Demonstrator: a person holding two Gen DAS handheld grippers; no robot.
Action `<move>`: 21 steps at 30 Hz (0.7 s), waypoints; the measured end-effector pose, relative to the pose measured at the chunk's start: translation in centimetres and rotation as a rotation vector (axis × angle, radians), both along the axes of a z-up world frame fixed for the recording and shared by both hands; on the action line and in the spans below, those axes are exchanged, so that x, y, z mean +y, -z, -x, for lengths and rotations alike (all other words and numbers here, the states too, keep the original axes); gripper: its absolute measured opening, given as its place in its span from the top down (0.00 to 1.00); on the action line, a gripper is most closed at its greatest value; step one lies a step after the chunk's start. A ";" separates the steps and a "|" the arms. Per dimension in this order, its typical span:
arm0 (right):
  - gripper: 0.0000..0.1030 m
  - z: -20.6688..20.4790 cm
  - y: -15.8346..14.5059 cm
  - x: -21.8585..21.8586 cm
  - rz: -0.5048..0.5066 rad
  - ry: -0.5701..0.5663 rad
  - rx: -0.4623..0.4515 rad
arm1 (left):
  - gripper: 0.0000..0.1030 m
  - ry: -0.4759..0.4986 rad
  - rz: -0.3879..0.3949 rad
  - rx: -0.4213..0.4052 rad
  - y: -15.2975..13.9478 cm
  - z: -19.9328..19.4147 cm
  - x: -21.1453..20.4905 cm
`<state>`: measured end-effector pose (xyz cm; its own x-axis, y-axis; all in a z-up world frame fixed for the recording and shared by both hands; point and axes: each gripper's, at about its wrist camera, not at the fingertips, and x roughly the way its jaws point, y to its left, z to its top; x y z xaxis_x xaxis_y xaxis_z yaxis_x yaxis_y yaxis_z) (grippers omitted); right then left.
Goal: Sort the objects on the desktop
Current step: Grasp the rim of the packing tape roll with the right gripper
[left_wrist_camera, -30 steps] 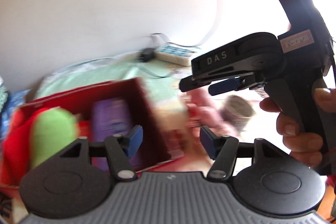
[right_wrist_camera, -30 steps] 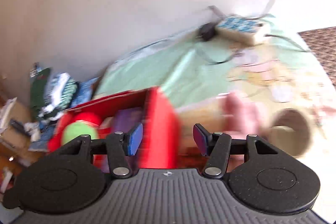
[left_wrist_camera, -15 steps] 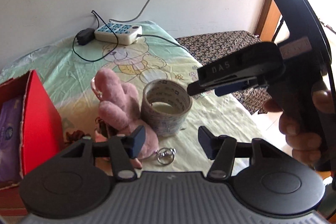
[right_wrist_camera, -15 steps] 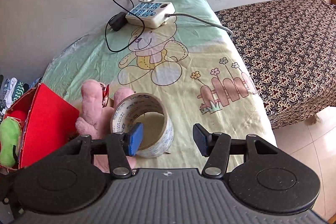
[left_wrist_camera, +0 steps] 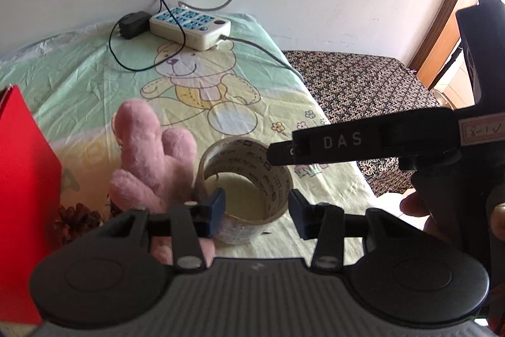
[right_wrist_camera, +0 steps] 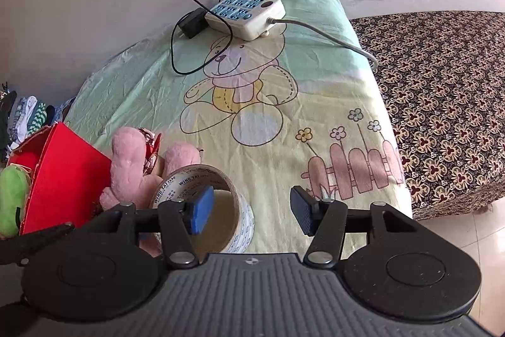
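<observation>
A roll of clear packing tape (left_wrist_camera: 243, 231) stands on end on the bear-print tablecloth (left_wrist_camera: 202, 84). A pink plush toy (left_wrist_camera: 148, 153) lies against its left side. My left gripper (left_wrist_camera: 257, 210) is open, its blue pads showing on either side of the roll. In the right wrist view the tape roll (right_wrist_camera: 244, 223) sits low at centre-left beside the pink plush toy (right_wrist_camera: 129, 160). My right gripper (right_wrist_camera: 251, 210) is open above the roll's right wall, holding nothing. In the left wrist view the right gripper (left_wrist_camera: 276, 152) reaches in over the roll from the right.
A red box (right_wrist_camera: 66, 176) at the left holds a green plush (right_wrist_camera: 12, 198). A white power strip (right_wrist_camera: 246, 11) with cables and a black adapter (right_wrist_camera: 191, 22) lies at the back. A patterned cloth (right_wrist_camera: 442, 100) covers the surface to the right. A brown pine cone (left_wrist_camera: 75, 217) lies by the box.
Both views have swung from the red box to the tape roll and come closer to it. The right gripper now hangs lower over the roll. Both grippers stay open.
</observation>
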<state>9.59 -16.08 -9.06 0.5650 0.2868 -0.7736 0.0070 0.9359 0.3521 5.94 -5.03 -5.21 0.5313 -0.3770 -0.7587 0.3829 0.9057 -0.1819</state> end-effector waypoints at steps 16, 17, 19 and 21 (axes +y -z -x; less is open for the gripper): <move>0.88 -2.0 2.7 0.2 -0.027 -0.036 0.093 | 0.47 0.006 -0.050 -0.017 0.6 -0.3 -1.0; 0.88 -2.0 2.7 0.0 -0.024 -0.033 0.092 | 0.47 0.010 -0.050 -0.018 0.6 -0.3 -1.1; 0.88 -1.8 2.7 -0.3 -0.022 -0.030 0.094 | 0.47 0.016 -0.048 -0.019 0.6 -0.3 -1.1; 0.87 -1.4 2.5 -0.3 -0.008 -0.031 0.088 | 0.48 0.020 -0.046 -0.016 0.7 -0.4 -1.2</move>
